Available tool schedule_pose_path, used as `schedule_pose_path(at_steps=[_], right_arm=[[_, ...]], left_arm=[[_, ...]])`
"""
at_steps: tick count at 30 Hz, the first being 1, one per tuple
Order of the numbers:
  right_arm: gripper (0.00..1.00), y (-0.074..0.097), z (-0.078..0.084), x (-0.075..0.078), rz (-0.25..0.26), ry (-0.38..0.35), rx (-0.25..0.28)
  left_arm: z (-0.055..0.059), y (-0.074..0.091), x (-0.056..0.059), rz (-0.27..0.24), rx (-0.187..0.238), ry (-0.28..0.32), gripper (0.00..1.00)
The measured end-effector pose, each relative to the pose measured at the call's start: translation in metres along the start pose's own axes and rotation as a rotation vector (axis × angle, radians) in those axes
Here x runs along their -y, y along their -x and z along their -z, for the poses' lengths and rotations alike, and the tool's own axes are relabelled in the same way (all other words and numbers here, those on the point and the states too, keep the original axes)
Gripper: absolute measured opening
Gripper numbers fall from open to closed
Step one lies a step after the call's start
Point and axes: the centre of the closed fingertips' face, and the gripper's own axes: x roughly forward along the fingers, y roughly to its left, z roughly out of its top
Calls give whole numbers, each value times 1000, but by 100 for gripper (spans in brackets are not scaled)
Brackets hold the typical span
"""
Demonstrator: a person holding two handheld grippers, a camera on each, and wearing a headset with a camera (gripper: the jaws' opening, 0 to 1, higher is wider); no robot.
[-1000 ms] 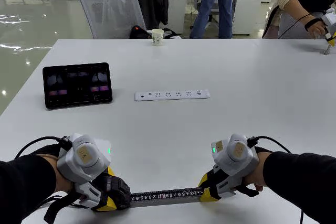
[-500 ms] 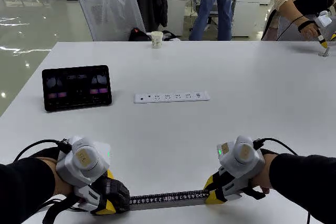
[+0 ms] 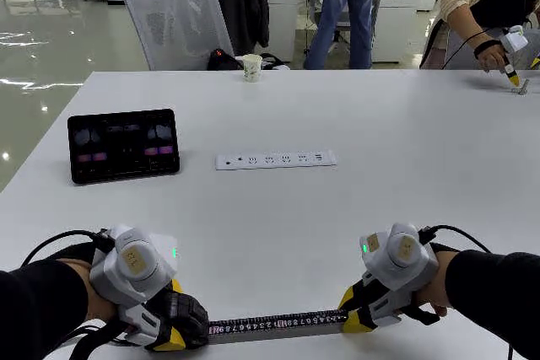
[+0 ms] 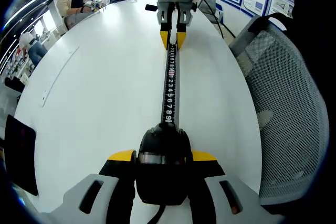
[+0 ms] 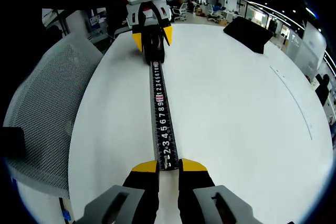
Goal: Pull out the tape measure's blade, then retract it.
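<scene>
Black rounded tape-measure case (image 4: 164, 153) is clamped between left gripper (image 3: 179, 328) jaws as anchor; dark numbered blade (image 5: 161, 114) is pinched at its tip between right gripper (image 5: 168, 167) jaws, presumably for pulling.

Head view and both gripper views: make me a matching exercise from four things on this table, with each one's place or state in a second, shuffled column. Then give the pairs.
Things
1. tape measure case
2. blade
3. tablet
4. paper cup

Places or states
A. at the far edge of the table
B. held between the jaws of the left gripper
C. flat on the table, screen lit, left of the power strip
D. drawn out along the table, tip pinched by the right gripper

Pairs: 1-B, 2-D, 3-C, 4-A
</scene>
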Motion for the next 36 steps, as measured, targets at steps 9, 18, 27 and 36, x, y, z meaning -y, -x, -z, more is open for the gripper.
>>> schedule_pose_path(at_steps=[9,18,27,36], right_arm=[[9,4,8,1,8,3,-10],[9,9,15,2,13,-12,-12],[9,13,21,2,18,-22,-16],[10,14,22,2,22,-33,-16]], left_arm=[[0,0,-1,-2,2,1,33],[0,0,0,-2,2,0,33],[0,0,0,-3,2,-1,33],[0,-1,0,-4,6,3,33]])
